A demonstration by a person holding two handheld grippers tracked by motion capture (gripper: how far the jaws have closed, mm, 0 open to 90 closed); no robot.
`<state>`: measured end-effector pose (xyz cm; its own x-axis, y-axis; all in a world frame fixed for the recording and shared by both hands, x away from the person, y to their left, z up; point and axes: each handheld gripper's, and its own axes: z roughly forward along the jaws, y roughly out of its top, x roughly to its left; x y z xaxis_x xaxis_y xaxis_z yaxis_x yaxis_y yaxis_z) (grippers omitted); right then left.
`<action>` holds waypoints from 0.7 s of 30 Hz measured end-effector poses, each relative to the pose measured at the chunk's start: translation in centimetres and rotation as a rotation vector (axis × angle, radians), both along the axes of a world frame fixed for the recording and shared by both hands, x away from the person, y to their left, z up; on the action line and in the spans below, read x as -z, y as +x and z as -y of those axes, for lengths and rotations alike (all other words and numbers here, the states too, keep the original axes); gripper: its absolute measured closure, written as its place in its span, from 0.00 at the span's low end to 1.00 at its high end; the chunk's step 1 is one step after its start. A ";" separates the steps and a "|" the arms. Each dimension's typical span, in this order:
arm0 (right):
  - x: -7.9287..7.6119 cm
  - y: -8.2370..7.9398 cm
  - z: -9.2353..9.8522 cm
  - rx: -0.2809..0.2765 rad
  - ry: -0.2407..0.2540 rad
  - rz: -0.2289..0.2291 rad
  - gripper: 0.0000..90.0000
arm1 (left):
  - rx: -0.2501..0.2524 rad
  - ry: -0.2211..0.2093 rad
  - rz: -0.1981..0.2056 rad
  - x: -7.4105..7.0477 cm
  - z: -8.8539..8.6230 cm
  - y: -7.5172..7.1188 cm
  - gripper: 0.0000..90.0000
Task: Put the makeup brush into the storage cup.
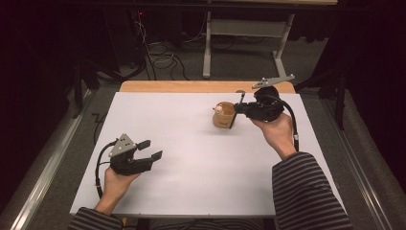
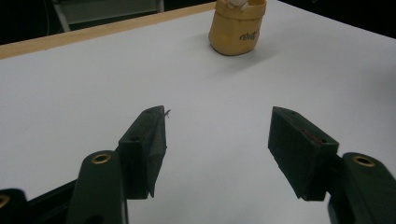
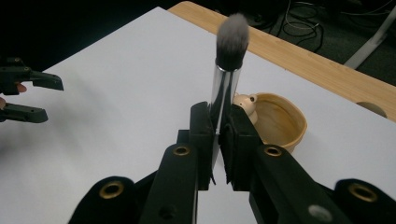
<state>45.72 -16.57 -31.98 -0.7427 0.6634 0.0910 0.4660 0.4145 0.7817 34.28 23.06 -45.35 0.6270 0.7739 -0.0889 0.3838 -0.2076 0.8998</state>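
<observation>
The left gripper (image 1: 149,149) sits at the near left of the white table (image 1: 191,158), jaws spread wide around nothing — farther right, the right gripper (image 3: 218,135) pinches a makeup brush (image 3: 229,60) upright, just beside the tan cup (image 1: 224,116).

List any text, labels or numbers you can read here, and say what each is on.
Dark printed mark on the side of the tan pouch: one short word or logo, too blurred to read.
Makeup brush clamped in the right gripper: no lettering visible on its silver ferrule.
Left gripper, white table: no text.
</observation>
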 end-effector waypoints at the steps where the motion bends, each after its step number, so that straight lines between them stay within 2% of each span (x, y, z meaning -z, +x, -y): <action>1: 0.0 0.1 0.0 -0.002 -0.002 0.002 0.95 | 0.000 0.000 0.000 0.0 0.0 0.0 0.42; 21: -0.8 1.4 -0.2 0.027 0.007 0.004 0.95 | 0.004 0.001 0.000 0.0 0.0 0.0 0.42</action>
<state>47.10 -16.34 -31.17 -0.7248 0.6826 0.0928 0.4742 0.3965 0.7861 34.28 23.03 -45.36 0.6299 0.7717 -0.0883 0.3833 -0.2100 0.8994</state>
